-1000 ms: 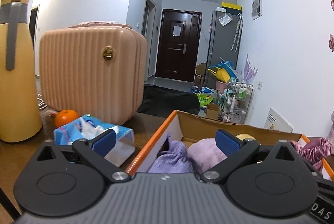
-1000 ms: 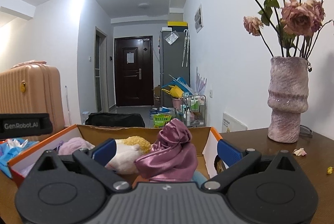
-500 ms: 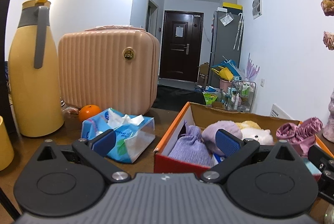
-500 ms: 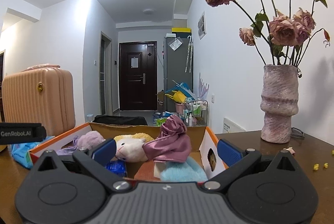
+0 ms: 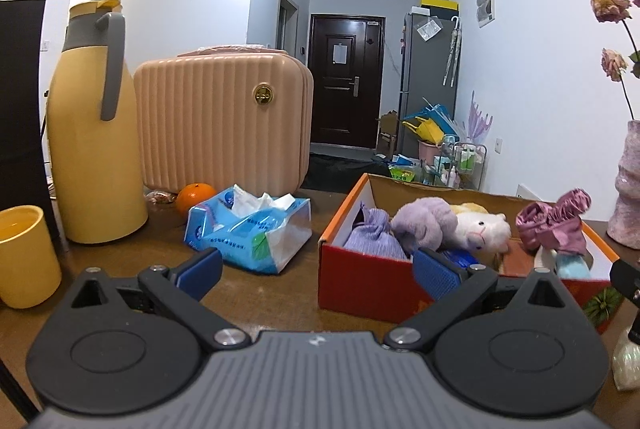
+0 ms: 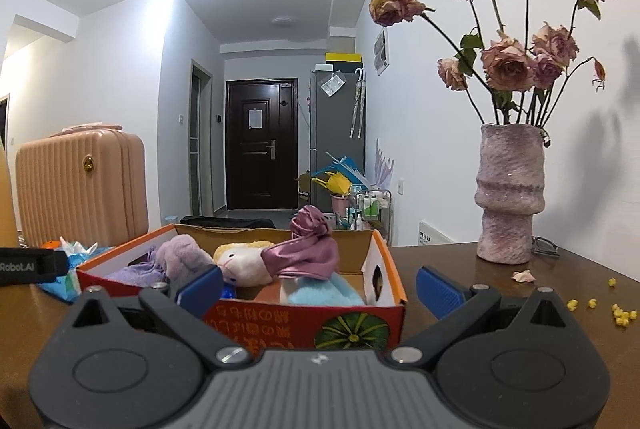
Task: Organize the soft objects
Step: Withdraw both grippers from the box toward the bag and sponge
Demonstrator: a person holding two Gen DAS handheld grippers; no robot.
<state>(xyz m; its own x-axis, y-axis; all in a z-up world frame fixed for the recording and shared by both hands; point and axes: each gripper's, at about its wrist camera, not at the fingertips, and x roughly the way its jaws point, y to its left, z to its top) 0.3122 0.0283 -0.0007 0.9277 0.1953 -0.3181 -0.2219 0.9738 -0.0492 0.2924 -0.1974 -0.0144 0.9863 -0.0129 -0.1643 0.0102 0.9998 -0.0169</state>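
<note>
Left wrist view: left gripper [image 5: 316, 271] spread wide, holding nothing, above the brown table [image 5: 280, 293].
Box: red cardboard box [image 5: 360, 281] on the table, holding, left to right, a lilac pouch [image 5: 370, 235], a purple plush [image 5: 426, 219], a white plush [image 5: 480, 225], a pink satin cloth [image 5: 554, 223] and a light blue cloth [image 6: 324, 291].
Left of box: yellow cup [image 5: 24, 255], yellow jug [image 5: 92, 149], pink case [image 5: 224, 121], orange [image 5: 194, 195], tissue pack [image 5: 248, 229].
Right wrist view: right gripper [image 6: 320, 287] also wide and empty, the box just ahead.
Right of box: vase [image 6: 510, 195] of dried roses [image 6: 508, 61]; petals and yellow crumbs [image 6: 622, 315] on the table.
</note>
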